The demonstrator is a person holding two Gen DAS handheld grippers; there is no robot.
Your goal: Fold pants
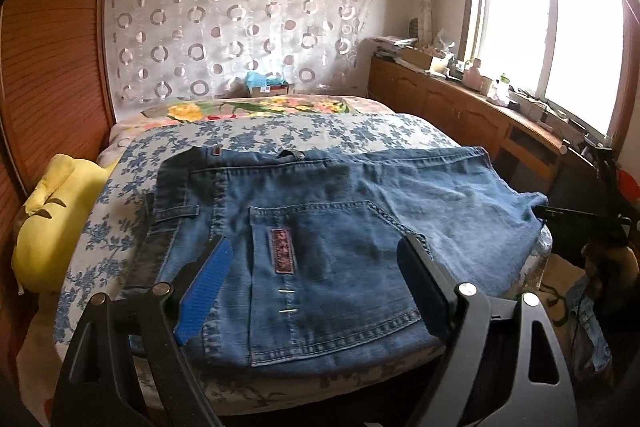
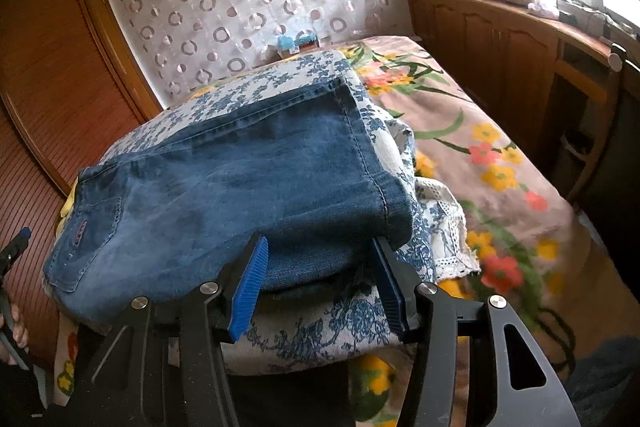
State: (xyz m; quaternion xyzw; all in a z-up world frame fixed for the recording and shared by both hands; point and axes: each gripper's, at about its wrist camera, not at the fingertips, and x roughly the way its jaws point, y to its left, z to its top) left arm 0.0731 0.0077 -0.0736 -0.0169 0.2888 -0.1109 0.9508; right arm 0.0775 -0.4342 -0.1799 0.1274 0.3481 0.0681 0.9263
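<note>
Crosswise, jeans (image 1: 320, 227) span both wide-open grippers: left gripper (image 1: 316, 267) at waist, right gripper (image 2: 320, 267) nearer hems (empty).

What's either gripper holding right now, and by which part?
Nothing. Left gripper is open above the jeans at the back pocket; right gripper is open at their near folded edge, not clamped.
</note>
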